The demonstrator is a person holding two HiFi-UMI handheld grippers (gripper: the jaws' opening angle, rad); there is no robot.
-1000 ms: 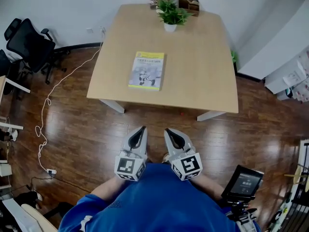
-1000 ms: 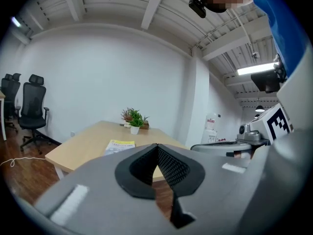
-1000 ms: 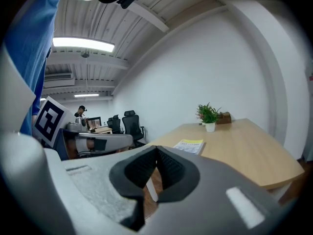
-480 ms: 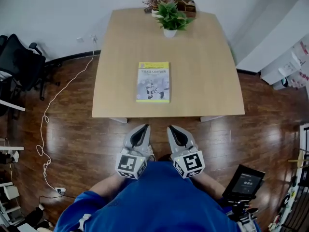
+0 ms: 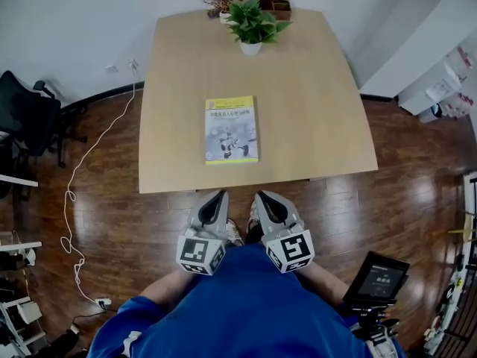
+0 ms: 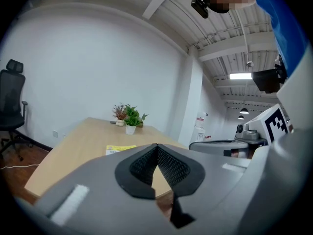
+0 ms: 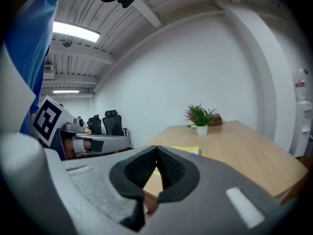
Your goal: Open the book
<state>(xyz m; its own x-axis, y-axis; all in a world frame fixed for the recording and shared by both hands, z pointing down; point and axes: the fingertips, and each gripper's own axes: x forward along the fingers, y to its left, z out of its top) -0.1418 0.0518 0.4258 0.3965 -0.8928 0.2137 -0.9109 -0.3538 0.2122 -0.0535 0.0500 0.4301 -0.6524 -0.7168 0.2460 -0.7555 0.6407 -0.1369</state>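
A closed book (image 5: 232, 129) with a yellow and grey cover lies flat on the wooden table (image 5: 313, 125), near its front edge; it also shows as a yellow strip, the book (image 6: 120, 150) in the left gripper view and the book (image 7: 186, 150) in the right gripper view. My left gripper (image 5: 216, 200) and right gripper (image 5: 261, 198) hang side by side in front of the table edge, short of the book. Both are shut, tips touching, with nothing between them.
A potted green plant (image 5: 251, 25), a dried plant and a small wooden box (image 5: 273, 1) stand at the table's far edge. A black office chair (image 5: 26, 118) and a white cable (image 5: 82, 192) are at left. A tablet on a stand (image 5: 375, 278) is at lower right.
The table and book have come closer and now sit square in front of me. Both grippers stay shut and side by side, now nearer the table's front edge.
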